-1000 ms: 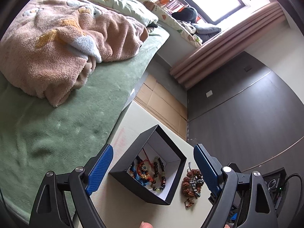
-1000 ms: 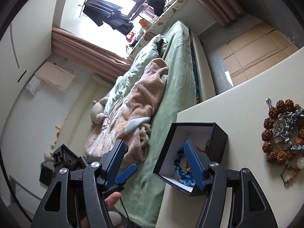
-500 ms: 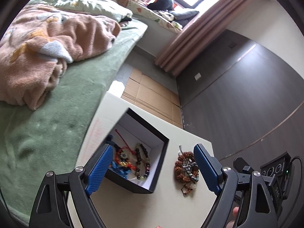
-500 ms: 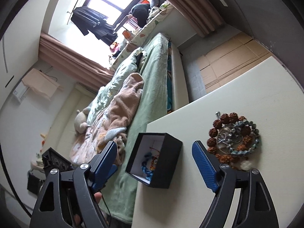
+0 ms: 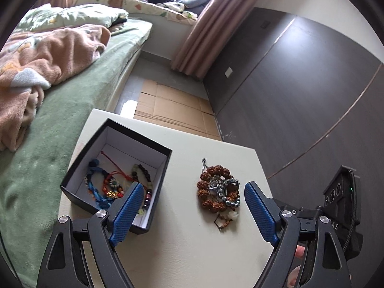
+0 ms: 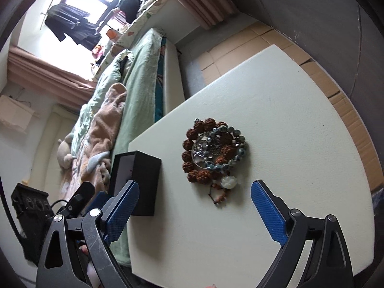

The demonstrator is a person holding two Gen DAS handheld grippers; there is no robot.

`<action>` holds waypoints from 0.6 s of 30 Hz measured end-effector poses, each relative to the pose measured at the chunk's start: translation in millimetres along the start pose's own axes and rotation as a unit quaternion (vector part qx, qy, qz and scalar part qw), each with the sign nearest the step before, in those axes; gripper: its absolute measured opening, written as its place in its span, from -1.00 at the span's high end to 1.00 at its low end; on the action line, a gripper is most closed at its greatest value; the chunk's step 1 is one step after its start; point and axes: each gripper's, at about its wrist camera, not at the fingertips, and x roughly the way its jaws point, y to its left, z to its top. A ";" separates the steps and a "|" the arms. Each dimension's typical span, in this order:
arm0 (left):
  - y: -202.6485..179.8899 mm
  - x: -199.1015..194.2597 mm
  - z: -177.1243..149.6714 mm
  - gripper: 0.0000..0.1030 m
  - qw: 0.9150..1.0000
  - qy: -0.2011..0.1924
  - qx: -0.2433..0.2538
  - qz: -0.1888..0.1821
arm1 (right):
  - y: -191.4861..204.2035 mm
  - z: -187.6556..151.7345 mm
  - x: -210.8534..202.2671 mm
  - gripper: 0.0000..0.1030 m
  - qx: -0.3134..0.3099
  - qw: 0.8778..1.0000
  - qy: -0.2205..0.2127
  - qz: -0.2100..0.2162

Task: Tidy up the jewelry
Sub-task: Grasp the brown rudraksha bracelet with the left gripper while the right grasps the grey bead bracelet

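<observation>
A black box (image 5: 72, 170) with a white inside stands open on the left of the cream table (image 5: 182, 252); several bead bracelets (image 5: 112, 187) lie in it. It also shows in the right wrist view (image 6: 144, 180). A pile of brown seed and grey bead bracelets (image 5: 217, 193) lies on the table right of the box, also in the right wrist view (image 6: 213, 151). My left gripper (image 5: 192, 213) is open and empty, above the table just short of the pile. My right gripper (image 6: 194, 213) is open and empty, near the pile.
A bed with a green cover (image 5: 60, 120) and a pink blanket (image 5: 43, 57) runs along the table's left side. Cardboard (image 5: 172, 112) covers the floor beyond the table. A dark wall (image 5: 300, 108) stands to the right.
Both grippers have swung right, away from the box and toward the loose bracelet pile. Both stay open and empty.
</observation>
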 end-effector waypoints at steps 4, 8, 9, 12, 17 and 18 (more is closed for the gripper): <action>-10.6 5.8 -4.6 -0.57 1.000 0.008 0.014 -0.004 | -8.9 0.0 1.1 -0.84 0.005 0.999 0.004 -0.032; -15.7 12.5 -5.7 -0.34 1.000 0.012 0.015 0.002 | -19.3 1.7 0.8 -0.84 0.023 1.000 0.003 -0.020; -17.1 15.4 -5.4 -0.28 1.000 0.015 0.016 0.001 | -21.8 2.3 0.7 -0.84 0.029 0.999 0.002 -0.018; -23.2 26.3 -3.4 -0.11 0.999 0.031 0.030 0.012 | -28.6 4.8 1.2 -0.83 0.043 0.999 -0.005 -0.015; -31.6 38.3 7.7 -0.02 0.998 0.046 0.035 0.022 | -33.7 8.5 14.6 -0.45 0.064 0.998 0.007 -0.006; -33.2 39.3 11.7 -0.02 0.998 0.046 0.033 0.023 | -34.7 8.3 18.6 -0.38 0.071 0.997 0.012 0.004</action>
